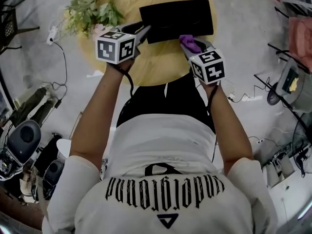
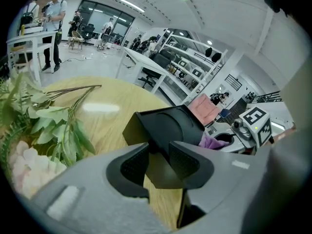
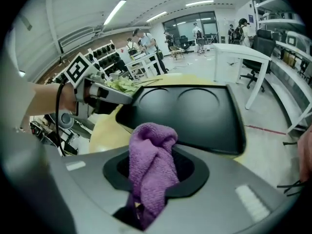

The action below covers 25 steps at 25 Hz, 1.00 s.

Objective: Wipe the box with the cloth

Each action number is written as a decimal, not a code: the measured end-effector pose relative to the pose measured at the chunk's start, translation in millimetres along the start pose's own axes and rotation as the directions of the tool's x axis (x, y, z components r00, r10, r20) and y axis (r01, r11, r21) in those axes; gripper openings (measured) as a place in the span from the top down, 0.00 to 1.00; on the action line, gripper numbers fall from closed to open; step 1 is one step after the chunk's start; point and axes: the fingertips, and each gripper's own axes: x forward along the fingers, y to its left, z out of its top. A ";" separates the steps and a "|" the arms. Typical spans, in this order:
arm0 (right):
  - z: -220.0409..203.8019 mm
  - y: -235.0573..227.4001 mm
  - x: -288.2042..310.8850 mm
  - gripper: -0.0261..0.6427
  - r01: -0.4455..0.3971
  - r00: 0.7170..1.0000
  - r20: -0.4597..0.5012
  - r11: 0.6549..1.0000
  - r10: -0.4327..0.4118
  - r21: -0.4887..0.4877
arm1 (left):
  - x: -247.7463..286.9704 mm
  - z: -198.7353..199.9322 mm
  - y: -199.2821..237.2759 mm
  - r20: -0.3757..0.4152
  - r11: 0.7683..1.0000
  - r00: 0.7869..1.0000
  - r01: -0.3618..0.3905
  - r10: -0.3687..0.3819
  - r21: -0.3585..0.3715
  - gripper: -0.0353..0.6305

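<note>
head view: a black box [image 1: 178, 18] lies on the far part of a round yellow table [image 1: 161, 69], with a bunch of flowers [image 1: 90, 13] at the table's far left. the left gripper [image 1: 145, 33] reaches the box's near left corner. the right gripper [image 1: 195, 45] sits at the box's near edge, further right, carrying a purple cloth [image 1: 189, 43].

left gripper view: the jaws are closed on the near corner of the box [image 2: 165, 126], one pad on each side of it. the flowers [image 2: 39, 126] lie to the left and the cloth [image 2: 212, 142] shows at the right.

right gripper view: the jaws pinch the bunched cloth [image 3: 151, 165], which stands just near of the box's [image 3: 195, 113] edge. whether it touches the box cannot be told.
</note>
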 end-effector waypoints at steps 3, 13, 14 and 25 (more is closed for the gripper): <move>5.3 39.6 19.7 0.79 -0.047 0.999 0.009 0.999 0.047 -0.020 | -0.2 -0.3 -2.5 0.005 1.000 1.000 -0.004 0.004 0.003 0.73; 19.1 122.7 86.9 0.79 -0.178 0.984 -0.023 0.983 0.177 -0.046 | -2.6 5.2 3.9 0.010 1.000 1.000 -0.009 0.009 0.003 0.73; 17.0 114.8 84.5 0.79 -0.166 0.986 -0.019 0.985 0.165 -0.046 | -1.9 5.0 3.2 0.009 1.000 1.000 -0.007 0.007 0.004 0.73; 2.3 -16.0 -1.8 0.79 0.011 0.998 0.065 0.986 -0.022 0.167 | -1.2 3.4 2.7 -0.003 1.000 1.000 0.000 0.000 0.014 0.73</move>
